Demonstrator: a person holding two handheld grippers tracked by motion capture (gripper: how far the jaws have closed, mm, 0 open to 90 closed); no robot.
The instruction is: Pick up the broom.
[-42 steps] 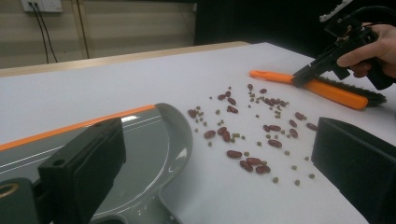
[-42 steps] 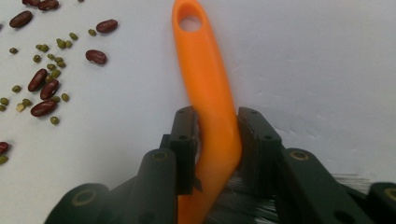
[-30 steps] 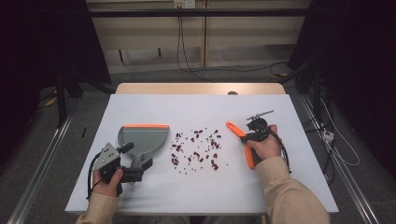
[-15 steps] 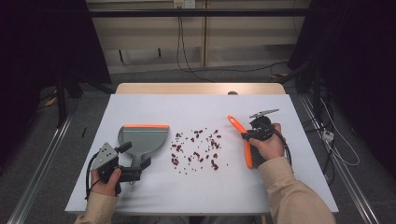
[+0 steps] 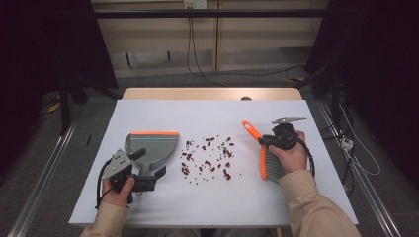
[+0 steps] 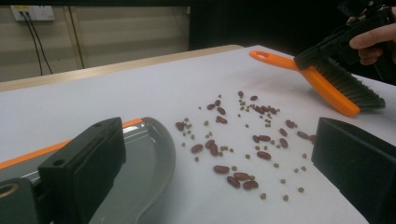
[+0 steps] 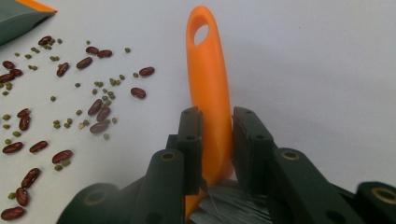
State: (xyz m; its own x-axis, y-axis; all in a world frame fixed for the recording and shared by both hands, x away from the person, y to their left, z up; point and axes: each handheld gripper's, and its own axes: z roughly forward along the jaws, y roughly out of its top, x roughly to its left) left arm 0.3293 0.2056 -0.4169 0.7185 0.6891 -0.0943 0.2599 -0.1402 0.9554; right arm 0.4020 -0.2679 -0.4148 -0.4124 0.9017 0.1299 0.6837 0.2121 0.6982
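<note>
Your right gripper [image 7: 215,140] has just been closing and now clamps the orange plastic handle of the hand brush [image 5: 263,157], lifted at the right side of the white worktop [image 5: 296,197]. Your left gripper [image 5: 143,177] holds the grey plastic dustpan with an orange edge [image 5: 150,145] at the left. The scattered red and green beans [image 5: 207,158] lie between the 2 tools.

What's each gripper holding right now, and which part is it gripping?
The right gripper is shut on the brush, clamping its orange handle just above the bristles. The left gripper sits at the dustpan handle, but whether it grips cannot be told.
</note>
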